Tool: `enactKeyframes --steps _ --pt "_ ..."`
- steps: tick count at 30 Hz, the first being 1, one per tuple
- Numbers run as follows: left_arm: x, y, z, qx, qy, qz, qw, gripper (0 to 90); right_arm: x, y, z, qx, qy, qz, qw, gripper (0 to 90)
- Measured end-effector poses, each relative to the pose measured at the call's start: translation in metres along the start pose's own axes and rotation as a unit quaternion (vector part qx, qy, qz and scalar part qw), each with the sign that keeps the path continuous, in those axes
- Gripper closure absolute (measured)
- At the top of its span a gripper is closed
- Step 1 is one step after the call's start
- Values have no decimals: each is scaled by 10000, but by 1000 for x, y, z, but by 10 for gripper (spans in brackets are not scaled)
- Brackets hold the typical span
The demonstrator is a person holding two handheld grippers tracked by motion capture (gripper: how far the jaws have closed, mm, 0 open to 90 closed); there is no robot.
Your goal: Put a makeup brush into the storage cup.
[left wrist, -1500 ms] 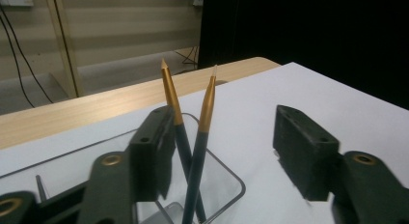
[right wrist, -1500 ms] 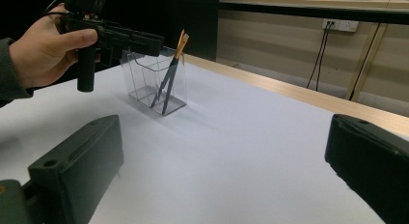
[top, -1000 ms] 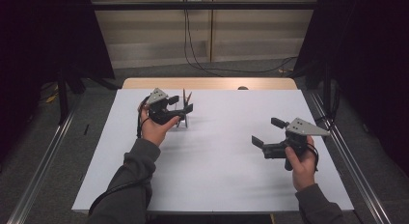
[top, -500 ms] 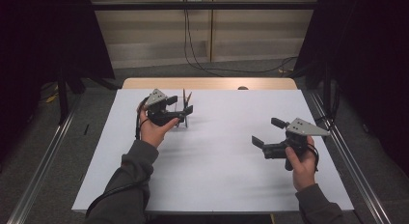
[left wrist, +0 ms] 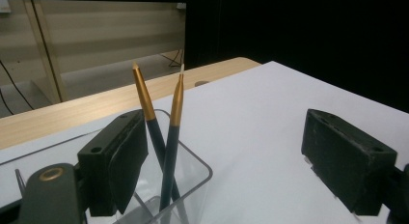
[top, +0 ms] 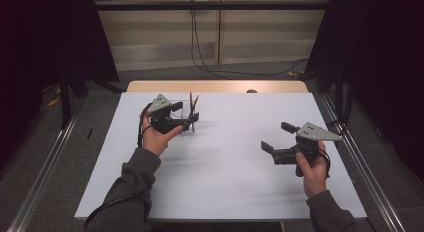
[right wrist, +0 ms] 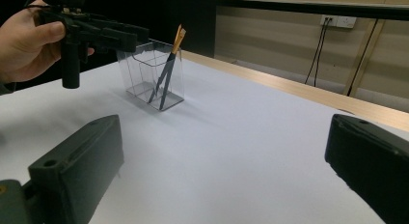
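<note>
The two pens (left wrist: 166, 137), dark blue in the barrel with tapered gold ends, stand crossed and leaning inside the clear holder (right wrist: 153, 78), their gold tips rising above its rim; they look light, stiff and smooth, so they would likely slip in a loose pinch, and the best hold seems to be on the gold upper part, clear of the rim. The holder itself, a thin see-through box with an inner divider, is probably light and easy to tip or slide on the table (top: 225, 172), so a sideways tug on a pen could drag it along. The left gripper (top: 189, 118) hovers right at the holder, one jaw just beside the pens and the other well off to the side; its jaws have just been opening and stand wide with nothing pressed between them. The right gripper (top: 279, 137) rests well apart from the holder, jaws wide and empty. No brand, label or writing can be read on any of these things
</note>
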State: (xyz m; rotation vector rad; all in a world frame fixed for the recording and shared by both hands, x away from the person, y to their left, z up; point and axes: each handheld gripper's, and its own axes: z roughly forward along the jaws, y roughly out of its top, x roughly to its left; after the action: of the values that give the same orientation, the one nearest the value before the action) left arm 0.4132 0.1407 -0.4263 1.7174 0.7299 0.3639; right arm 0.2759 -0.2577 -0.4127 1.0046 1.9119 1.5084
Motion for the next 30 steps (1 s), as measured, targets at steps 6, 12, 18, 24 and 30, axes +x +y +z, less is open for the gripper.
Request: enactKeyframes --steps 6,12,18,24,30 --pt "-1 -1 -6 -7 -33 28 10000 160 0 0 0 -15 -11 -11 10000 0" --pt "-2 -3 -11 -12 -28 2 10000 148 1 0 0 8 -3 -11 10000 0" --pt "-2 -8 -16 -13 -54 -17 10000 143 1 0 0 17 -5 -11 10000 0" --pt "-2 -9 -23 1 -33 19 10000 140 1 0 1 -2 -2 -14 10000 0" --pt "-3 -11 -29 -63 -87 -10 9999 137 1 -1 1 12 24 -9 10000 0"
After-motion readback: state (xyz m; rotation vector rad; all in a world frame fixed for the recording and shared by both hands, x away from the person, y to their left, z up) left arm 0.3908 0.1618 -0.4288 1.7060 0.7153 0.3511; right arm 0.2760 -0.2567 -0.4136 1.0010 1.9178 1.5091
